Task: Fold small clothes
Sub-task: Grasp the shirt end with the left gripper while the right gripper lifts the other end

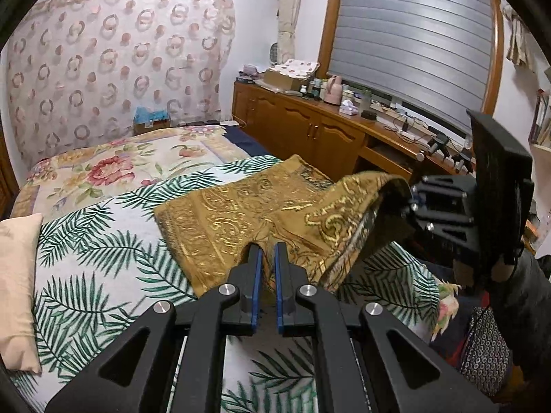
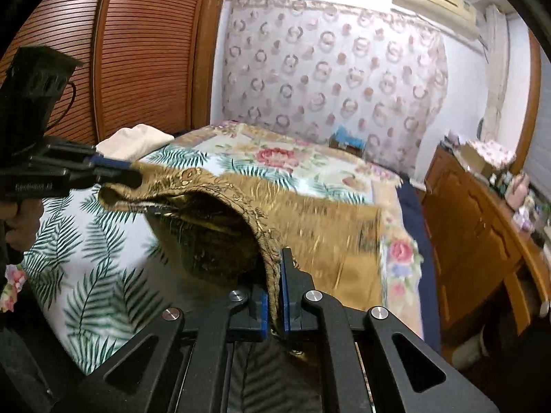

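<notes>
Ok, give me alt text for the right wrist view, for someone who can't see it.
The right hand-held gripper is shut on the near edge of a gold-brown patterned cloth garment, raised off a palm-leaf print bedspread. At left, the left hand-held gripper pinches another edge of it. Behind stand a slatted wooden wardrobe door and a circle-patterned curtain.

Even indoor light, fisheye-bent edges, dark corners, right view motion-blurred

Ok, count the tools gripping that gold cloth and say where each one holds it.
2. The left tool is shut on the gold cloth at its near edge. The right tool is shut on the lifted edge further right. No others show.
</notes>
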